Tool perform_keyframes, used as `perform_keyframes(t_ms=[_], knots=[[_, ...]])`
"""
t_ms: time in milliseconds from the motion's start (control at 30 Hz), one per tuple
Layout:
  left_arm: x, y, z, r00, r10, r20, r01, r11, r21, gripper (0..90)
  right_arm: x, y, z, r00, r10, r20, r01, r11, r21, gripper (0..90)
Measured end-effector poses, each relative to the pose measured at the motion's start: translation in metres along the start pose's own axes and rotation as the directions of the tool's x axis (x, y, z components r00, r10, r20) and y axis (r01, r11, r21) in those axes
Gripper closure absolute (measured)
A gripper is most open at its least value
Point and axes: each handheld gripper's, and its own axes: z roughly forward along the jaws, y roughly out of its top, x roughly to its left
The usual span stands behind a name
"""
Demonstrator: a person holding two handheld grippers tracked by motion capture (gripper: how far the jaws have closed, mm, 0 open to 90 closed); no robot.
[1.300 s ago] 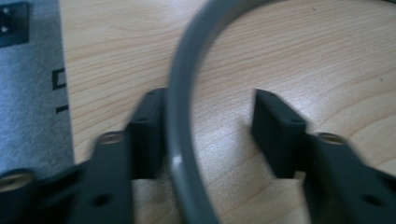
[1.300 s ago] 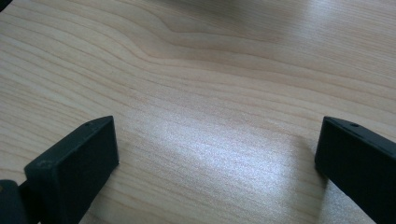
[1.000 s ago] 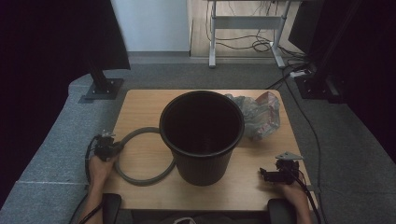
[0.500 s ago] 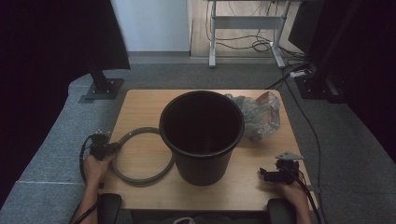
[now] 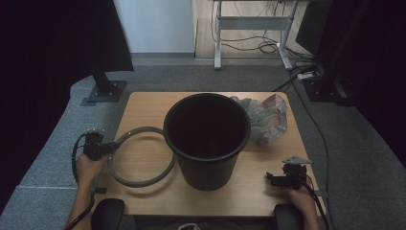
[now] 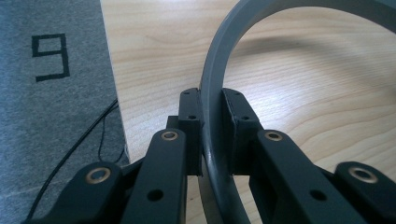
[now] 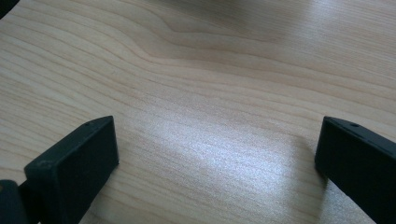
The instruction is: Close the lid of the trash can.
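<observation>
Grey ring (image 5: 141,158), clamped by the left gripper (image 5: 106,146) at frame left, lies beside the black bin (image 5: 207,139), seemingly unfitted; right gripper (image 5: 276,179) idles, jaws apart.

black bucket (image 5: 207,139) blocking table (image 5: 143,103) centre, grey ring (image 5: 139,158) touching its left side, crumpled plastic bag (image 5: 263,117) just beside its right rim, bare wood open along near-right edge, 2 far corners clear
</observation>
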Motion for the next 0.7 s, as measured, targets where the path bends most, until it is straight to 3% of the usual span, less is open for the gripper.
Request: perform_keyframes(t_ms=[267,700], knots=[[-0.001,0.016,-0.014,0.9986,0.001,0.054,-0.002,1.0000,0.009,79.3,0.000,0.000,0.000,1.0000,0.000,0.000,0.000,1.000,0.000,0.0],[-0.005,0.036,-0.032,0.9973,0.006,0.074,-0.007,0.9999,0.010,79.3,0.000,0.000,0.000,1.0000,0.000,0.000,0.000,1.000,0.000,0.0]])
